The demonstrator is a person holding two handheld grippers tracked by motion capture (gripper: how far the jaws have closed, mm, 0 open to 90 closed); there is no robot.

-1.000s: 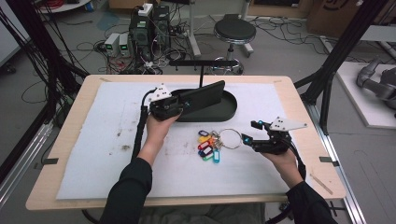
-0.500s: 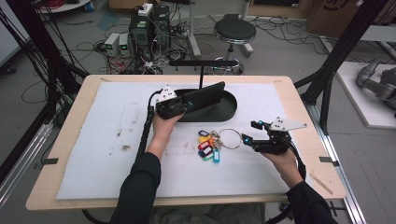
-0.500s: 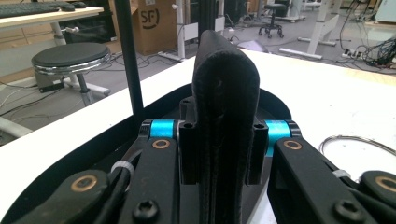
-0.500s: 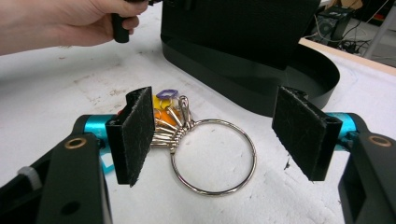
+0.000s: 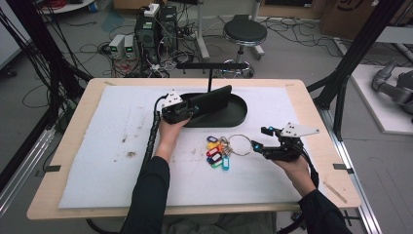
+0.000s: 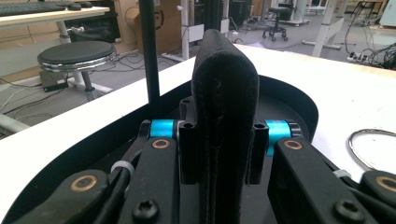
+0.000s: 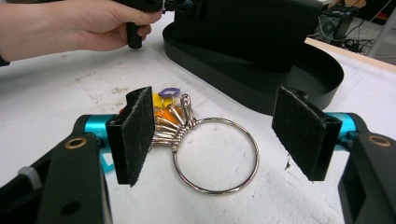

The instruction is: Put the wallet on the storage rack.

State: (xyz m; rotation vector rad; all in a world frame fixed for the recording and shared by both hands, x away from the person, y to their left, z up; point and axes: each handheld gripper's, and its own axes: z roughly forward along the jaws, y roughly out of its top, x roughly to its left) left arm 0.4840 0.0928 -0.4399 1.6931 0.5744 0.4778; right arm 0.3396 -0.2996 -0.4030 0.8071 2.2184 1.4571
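The left gripper (image 5: 192, 108) is clenched, its two black pads pressed flat together over the near rim of the black oval tray (image 5: 238, 116). In the left gripper view the joined pads (image 6: 226, 93) stand upright as one dark slab, with the tray's wall (image 6: 299, 100) curving behind them and a thin black post (image 6: 149, 51) rising at the tray's far side. The tray sits on the white mat (image 5: 87, 146) that covers the counter (image 5: 63, 207), toward its far middle.

The right gripper (image 5: 258, 146) is released, jaws spread wide, low over the mat just beside the key ring (image 5: 239, 144). In the right gripper view the metal ring (image 7: 215, 155) lies flat on the mat between the two open pads (image 7: 135, 133), touching neither that I can see. Its coloured tags (image 5: 215, 152) fan out on the ring's far side from this gripper; in the high view they lie left of the ring, near the tray's front edge but apart from it.

The person's left hand (image 7: 79, 25) grips the left gripper's handle, seen at the upper left of the right gripper view, beside the tray.
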